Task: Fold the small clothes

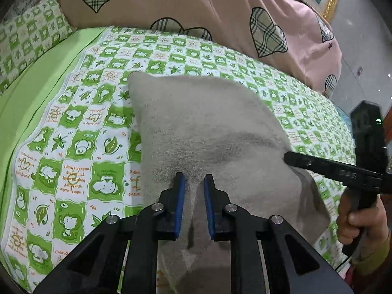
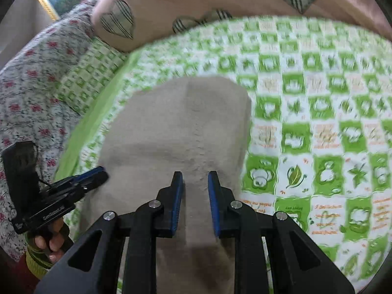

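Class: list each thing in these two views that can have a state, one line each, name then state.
Grey cloth: lying on the bed, partly rumpled, not neatly folded.
Left gripper: jaws slightly apart, over the cloth, gripping nothing.
Right gripper: jaws slightly apart, over the cloth, gripping nothing.
Pink quilt: bunched behind.

A small beige-grey garment (image 1: 208, 127) of fuzzy, towel-like knit lay spread on the bed's green-and-white checked sheet (image 1: 73, 147). Its far edge was rounded off with one blunt corner at the far left. A soft crease and a darker shaded band ran across its middle, and its near right edge was lifted and bunched rather than flat. Its near end ran out of view.
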`<state>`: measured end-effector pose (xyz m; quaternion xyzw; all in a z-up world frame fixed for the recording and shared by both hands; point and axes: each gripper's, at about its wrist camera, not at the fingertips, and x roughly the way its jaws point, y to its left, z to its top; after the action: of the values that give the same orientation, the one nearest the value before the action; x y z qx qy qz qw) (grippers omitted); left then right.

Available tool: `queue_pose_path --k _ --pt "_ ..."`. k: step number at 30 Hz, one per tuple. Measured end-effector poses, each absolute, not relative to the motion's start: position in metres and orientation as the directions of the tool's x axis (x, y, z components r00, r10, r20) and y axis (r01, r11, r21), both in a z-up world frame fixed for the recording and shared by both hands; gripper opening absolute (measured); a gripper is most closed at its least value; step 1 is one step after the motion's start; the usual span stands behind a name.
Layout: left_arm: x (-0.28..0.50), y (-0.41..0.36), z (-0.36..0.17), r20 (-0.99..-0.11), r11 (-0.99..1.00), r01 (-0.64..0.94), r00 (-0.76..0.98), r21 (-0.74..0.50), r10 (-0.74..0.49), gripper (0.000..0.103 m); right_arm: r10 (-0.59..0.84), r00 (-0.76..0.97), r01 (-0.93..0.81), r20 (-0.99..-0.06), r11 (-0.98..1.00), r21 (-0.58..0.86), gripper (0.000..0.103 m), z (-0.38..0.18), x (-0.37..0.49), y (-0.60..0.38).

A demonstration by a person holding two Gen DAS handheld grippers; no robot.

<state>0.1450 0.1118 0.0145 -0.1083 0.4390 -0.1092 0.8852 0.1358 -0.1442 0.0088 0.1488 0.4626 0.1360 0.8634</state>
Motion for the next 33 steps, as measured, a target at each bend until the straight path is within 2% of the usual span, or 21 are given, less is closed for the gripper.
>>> queue_pose_path --k 3,9,18,23,27,33 --pt "0.147 0.110 0.012 -0.755 0.956 0.098 0.594 -0.275 -0.278 0.016 0.348 0.554 -0.108 -0.757 0.931 0.348 0.019 -0.008 0.139 -0.143" --pt "0.145 0.113 0.016 -0.739 0.953 0.110 0.608 -0.282 -0.289 0.016 0.343 0.566 -0.096 -0.749 0.930 0.354 0.019 -0.004 0.142 -0.145" --pt "0.069 0.112 0.040 -0.691 0.938 0.141 0.642 -0.317 -0.331 0.015 0.388 0.591 -0.112 -0.707 0.907 0.405 0.022 0.025 0.084 -0.154" --pt "0.035 0.107 0.020 -0.725 0.936 0.148 0.598 -0.320 -0.342 0.016 0.426 0.542 -0.144 -0.724 0.896 0.420 0.023 0.013 0.047 -0.151" --pt "0.035 0.112 0.000 -0.747 0.932 0.109 0.569 -0.346 -0.344 0.015 0.372 0.506 -0.097 -0.778 0.921 0.377 0.022 -0.012 0.039 -0.155" --pt "0.033 0.102 -0.004 -0.762 0.953 0.108 0.579 -0.282 -0.291 0.015 0.347 0.526 -0.095 -0.776 0.931 0.352 0.022 -0.018 0.038 -0.154"
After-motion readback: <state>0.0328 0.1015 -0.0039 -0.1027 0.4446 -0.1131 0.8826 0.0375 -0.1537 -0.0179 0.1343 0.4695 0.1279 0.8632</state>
